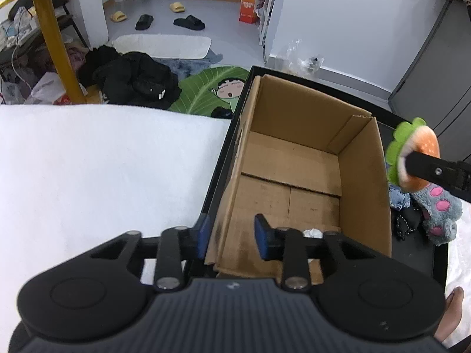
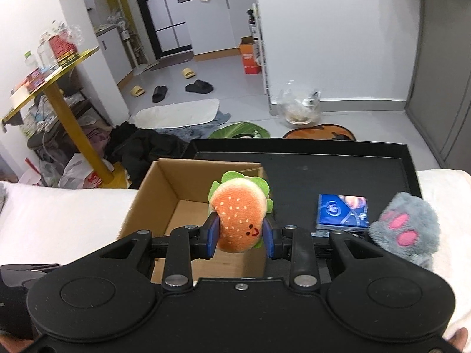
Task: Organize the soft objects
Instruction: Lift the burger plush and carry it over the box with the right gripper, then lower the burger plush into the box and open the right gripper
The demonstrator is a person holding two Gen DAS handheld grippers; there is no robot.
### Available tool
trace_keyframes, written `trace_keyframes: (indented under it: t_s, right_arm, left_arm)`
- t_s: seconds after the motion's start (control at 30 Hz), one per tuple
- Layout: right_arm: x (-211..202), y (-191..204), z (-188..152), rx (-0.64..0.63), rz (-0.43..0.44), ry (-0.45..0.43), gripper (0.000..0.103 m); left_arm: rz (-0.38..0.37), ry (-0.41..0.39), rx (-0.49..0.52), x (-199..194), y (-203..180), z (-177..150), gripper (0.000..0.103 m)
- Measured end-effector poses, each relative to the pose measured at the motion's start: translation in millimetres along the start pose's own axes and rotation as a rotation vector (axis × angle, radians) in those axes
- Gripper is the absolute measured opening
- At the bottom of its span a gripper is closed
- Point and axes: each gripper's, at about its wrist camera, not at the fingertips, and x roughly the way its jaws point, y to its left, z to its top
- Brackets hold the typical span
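Note:
My right gripper (image 2: 240,234) is shut on a plush hamburger (image 2: 240,214) with an orange bun and green lettuce, held above the near right corner of an open cardboard box (image 2: 164,182). In the left wrist view the hamburger (image 1: 418,144) hangs just right of the box's right wall (image 1: 365,176). My left gripper (image 1: 232,235) has its blue pads on either side of the box's near left wall (image 1: 226,206) and grips it. A grey plush paw with pink pads (image 2: 406,229) lies on the black tray (image 2: 323,170) to the right, also in the left wrist view (image 1: 441,214).
A blue packet (image 2: 343,211) lies on the tray beside the paw. A small white scrap (image 1: 312,232) lies in the box's near corner. White bedding (image 1: 103,170) surrounds the tray. Beyond are a yellow-legged table (image 2: 67,111), dark clothes and slippers on the floor.

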Motion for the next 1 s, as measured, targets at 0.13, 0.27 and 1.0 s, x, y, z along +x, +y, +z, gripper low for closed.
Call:
trace_keyframes:
  t_s: [0.13,0.27,1.0]
  right_arm:
    - [5.3,12.0,1.5,-0.029,0.013,0.015,0.031]
    - [9.2,20.2,2.8,-0.049,0.024,0.031,0.031]
    - [18.6,47.2,23.0,-0.039,0.128,0.009,0.055]
  left_arm:
    - [0.007,0.004,-0.016,1.9,3.0,0.0,0.017]
    - [0.013,0.003,-0.027,2.5,5.0,-0.2,0.012]
    - [0.011,0.001,-0.067,6.3,11.3,0.2,0.011]
